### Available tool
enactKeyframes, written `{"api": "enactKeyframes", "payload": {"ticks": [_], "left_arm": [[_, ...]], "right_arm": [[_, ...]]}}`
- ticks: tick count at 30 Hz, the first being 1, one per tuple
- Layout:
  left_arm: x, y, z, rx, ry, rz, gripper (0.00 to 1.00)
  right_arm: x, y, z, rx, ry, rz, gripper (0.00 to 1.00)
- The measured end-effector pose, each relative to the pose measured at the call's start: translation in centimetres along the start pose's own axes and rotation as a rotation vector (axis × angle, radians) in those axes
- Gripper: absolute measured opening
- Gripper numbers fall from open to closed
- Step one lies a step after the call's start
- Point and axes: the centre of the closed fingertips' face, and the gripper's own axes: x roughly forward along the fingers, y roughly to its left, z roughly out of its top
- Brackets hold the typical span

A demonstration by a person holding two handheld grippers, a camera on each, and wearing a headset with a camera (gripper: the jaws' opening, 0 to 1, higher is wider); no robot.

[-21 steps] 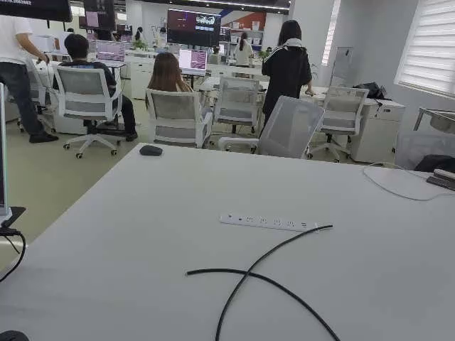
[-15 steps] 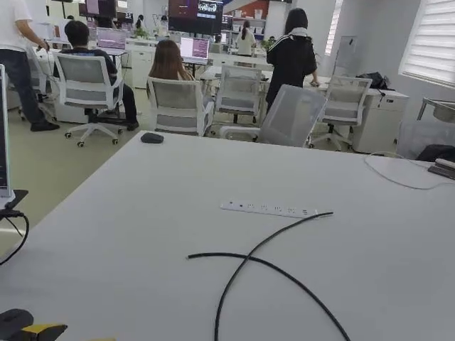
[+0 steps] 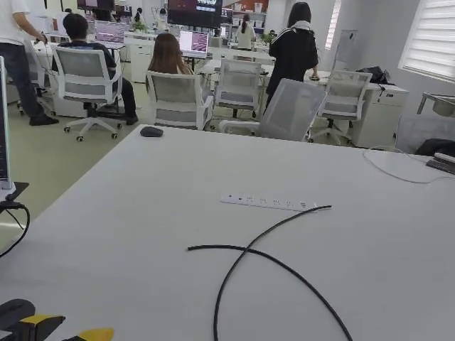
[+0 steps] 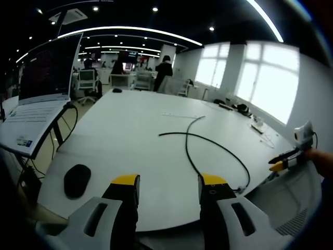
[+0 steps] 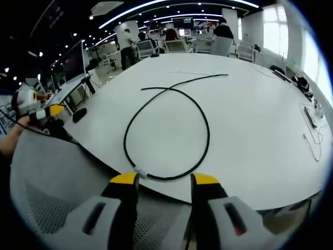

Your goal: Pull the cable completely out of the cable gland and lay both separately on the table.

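More of the left gripper (image 3: 67, 331) shows at the head view's lower-left corner, fingers (image 4: 125, 180) released; the right gripper (image 5: 163, 179) is released too. The cable (image 3: 270, 263) lies unmoved on the bench (image 3: 142, 206), gland (image 5: 139, 171) attached.

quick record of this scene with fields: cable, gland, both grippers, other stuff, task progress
surface: white workbench
cable: black cable, lying in a loose loop that crosses itself
cable gland: small pale cable gland on the cable, by the near table edge
left gripper: left gripper open, holding nothing, short of the table edge
right gripper: right gripper open, holding nothing, pointed toward the gland
other items: white power strip; dark mouse at the far edge
progress: cable not yet pulled out
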Motion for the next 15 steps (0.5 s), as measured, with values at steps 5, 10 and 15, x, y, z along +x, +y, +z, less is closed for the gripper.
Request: {"api": "enactKeyframes", "payload": {"ticks": [5, 10, 15], "left_arm": [[0.01, -0.03, -0.16, 0.001, 0.008, -0.002, 0.46], [0.09, -0.02, -0.28, 0.006, 0.017, -0.004, 0.46], [0.17, 0.07, -0.31, 0.008, 0.022, -0.001, 0.45]], "right_arm": [[0.11, 0.27, -0.32, -0.003, 0.017, 0.016, 0.40], [0.17, 0.46, -0.36, -0.006, 0.023, 0.027, 0.37], [0.22, 0.53, -0.26, -0.007, 0.019, 0.032, 0.37]]}}
